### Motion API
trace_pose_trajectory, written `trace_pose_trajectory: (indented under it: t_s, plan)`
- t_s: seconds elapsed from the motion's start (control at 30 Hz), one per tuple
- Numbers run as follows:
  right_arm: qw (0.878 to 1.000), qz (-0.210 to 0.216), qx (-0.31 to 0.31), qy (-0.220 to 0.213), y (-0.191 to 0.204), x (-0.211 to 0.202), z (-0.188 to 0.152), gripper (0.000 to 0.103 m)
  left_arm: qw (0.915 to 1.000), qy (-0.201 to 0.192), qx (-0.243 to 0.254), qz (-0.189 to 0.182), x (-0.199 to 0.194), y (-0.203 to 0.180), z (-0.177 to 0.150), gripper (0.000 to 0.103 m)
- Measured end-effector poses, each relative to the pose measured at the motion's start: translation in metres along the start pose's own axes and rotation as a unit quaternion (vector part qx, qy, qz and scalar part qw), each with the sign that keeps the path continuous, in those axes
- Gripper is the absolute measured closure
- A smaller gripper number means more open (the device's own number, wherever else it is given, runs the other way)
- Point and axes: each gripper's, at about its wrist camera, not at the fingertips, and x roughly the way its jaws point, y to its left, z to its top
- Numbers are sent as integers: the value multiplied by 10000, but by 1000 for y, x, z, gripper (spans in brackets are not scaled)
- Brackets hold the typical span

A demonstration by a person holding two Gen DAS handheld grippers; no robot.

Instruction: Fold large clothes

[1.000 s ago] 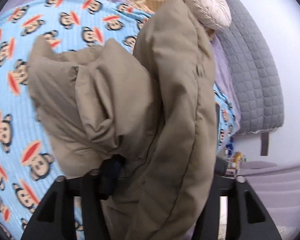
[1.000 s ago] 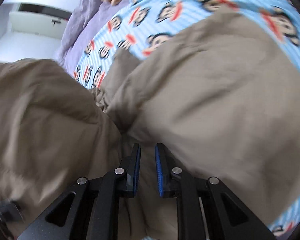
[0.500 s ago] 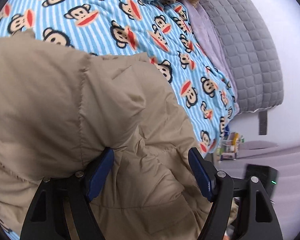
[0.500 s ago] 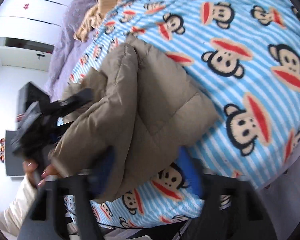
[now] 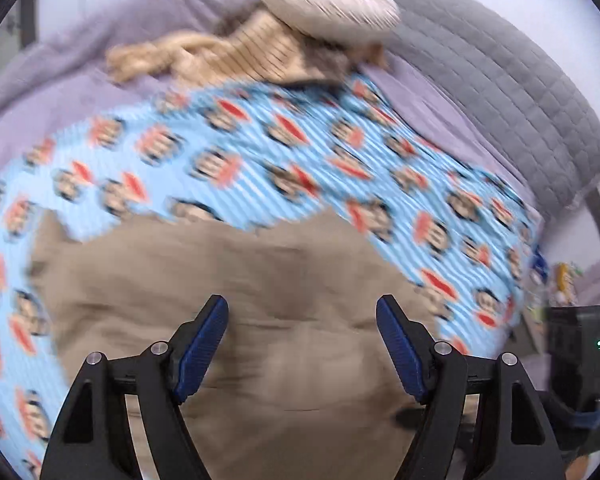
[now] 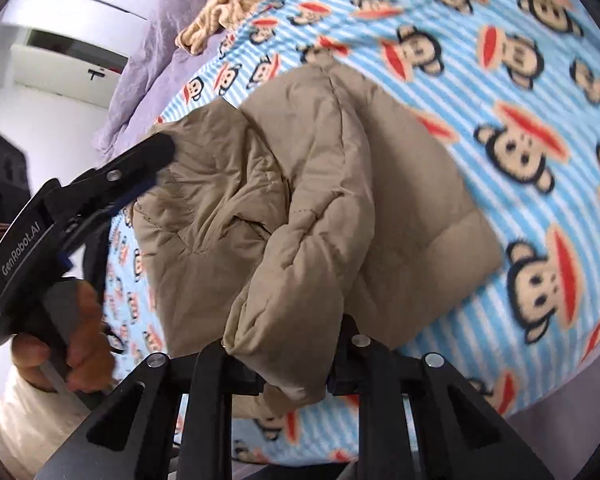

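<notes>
Left wrist view shows the left tongs (image 5: pixel 302 344) spread wide with nothing between them, hovering over the khaki puffer jacket (image 5: pixel 228 300) that lies folded near the foot edge of the bed, on the monkey-print blanket (image 5: pixel 284 152). In the right wrist view a puffy fold of the jacket (image 6: pixel 300 280) sits between the fingers of the right tongs (image 6: pixel 290 364); whether they clamp it, I cannot tell.

jacket (image 6: pixel 312 200) on blanket (image 6: pixel 520 80), near its front edge | sweater (image 5: pixel 220 60) behind blanket | cushion (image 5: pixel 328 0) on sweater | headboard (image 5: pixel 520 80) right of blanket
</notes>
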Motion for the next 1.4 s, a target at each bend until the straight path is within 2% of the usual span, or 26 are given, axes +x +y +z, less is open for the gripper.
trace_pose_trajectory:
  t_s: [0.07,0.17,0.27,0.37,0.53,0.67,0.77,0.87,0.93,1.0,1.07,1.13,1.23,1.33,1.4]
  plan:
    - [9994,-196,-252,-148,6,-4,2,83,9981,-149,-223,563,-7,33,-1,26]
    - [9982,-433,-327,-252,2,-6,4,83,9923,37,-607,1082,10,77,-6,26]
    - [9978,-580,-173,-259,-11,-13,-1,83,9915,128,-694,1094,31,85,-7,26]
    - [9960,-861,18,-246,-28,-15,-9,83,9930,137,-236,1148,52,53,-2,26]
    - [9933,-1074,423,-105,-67,-5,-18,83,9949,251,70,971,85,9,7,26]
    - [9920,-971,799,99,-96,11,-15,80,9929,362,215,1109,100,-10,7,23]
    - [9921,-837,907,229,-101,1,-7,79,9922,410,217,1161,103,-8,7,22]
    - [9927,-990,688,49,-96,-24,3,75,9921,450,128,1165,103,-2,7,22]
    - [9917,-1128,561,-256,-94,-47,12,75,9918,456,109,1191,103,-1,7,22]
    - [9922,-1017,501,-515,-92,-64,22,75,9911,455,116,1243,103,-2,7,22]
    - [9955,-694,322,-559,-86,-71,36,75,9902,470,97,1312,103,-3,7,22]
    - [9979,-492,47,-422,-76,-66,45,75,9892,499,46,1379,102,-3,7,22]
    - [9988,-326,-360,13,-58,-39,53,75,9863,573,-82,1544,95,-3,8,22]
    - [9949,-475,-578,669,-51,2,51,75,9824,659,-225,1731,82,-2,8,22]
    - [9930,-394,-511,989,-56,21,51,75,9798,735,-345,1828,72,-1,5,22]
